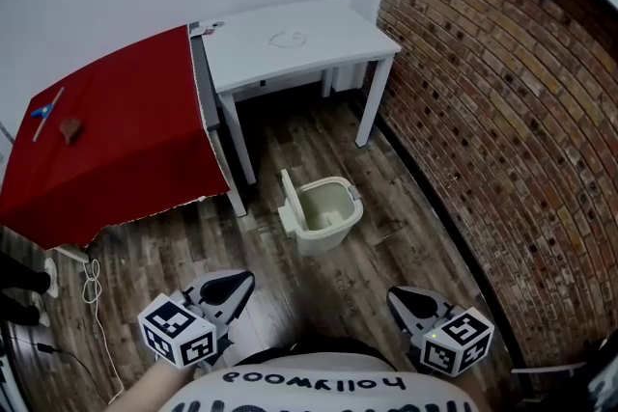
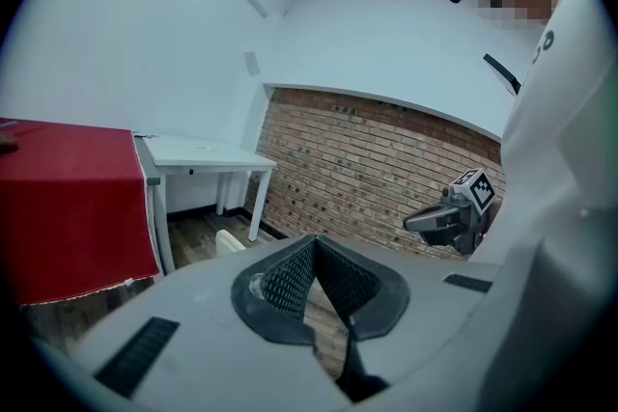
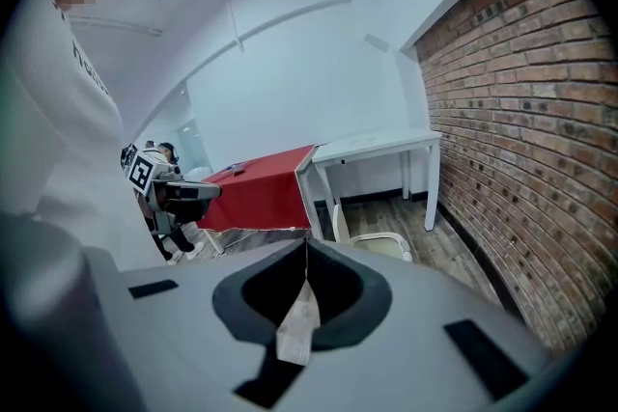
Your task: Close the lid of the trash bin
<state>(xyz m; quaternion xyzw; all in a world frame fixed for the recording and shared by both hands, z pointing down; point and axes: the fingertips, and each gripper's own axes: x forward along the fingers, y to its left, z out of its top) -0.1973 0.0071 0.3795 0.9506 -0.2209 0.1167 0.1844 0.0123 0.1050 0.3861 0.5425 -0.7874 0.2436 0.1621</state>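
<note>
Tipping is my main worry. The trash bin (image 1: 328, 225) looks light and stands free on the wooden floor (image 1: 174, 246), so a push that lands high on the lid (image 1: 289, 200) and goes sideways rather than over and down could slide the bin or roll it towards the brick wall (image 1: 502, 111).

Both tools are closed to a blunt point with nothing between the jaws. That is true of the left hand-held gripper (image 1: 237, 287) and the right hand-held gripper (image 1: 406, 302). A narrow tip like that could skate off the lid's thin top edge. If the lid then drops on its own, I judge it may bounce or sit crooked on the rim.

The bin is also well apart from both tools, so I need a long reach forward and down first. The nearest leg of the white counter (image 1: 290, 43) is close behind the bin, and a corner of the red-clothed counter (image 1: 116, 140) overhangs to its left. Either could catch a gripper that comes in wide.

The bin stands upright with its mouth facing the ceiling. The lid is raised on the side nearer the red cloth, with its inner face towards the bricks, so it should fall that way. The hinge edge runs roughly away from me. The mouth seems slightly longer from hinge to brick side, though the steep view leaves me unsure.
</note>
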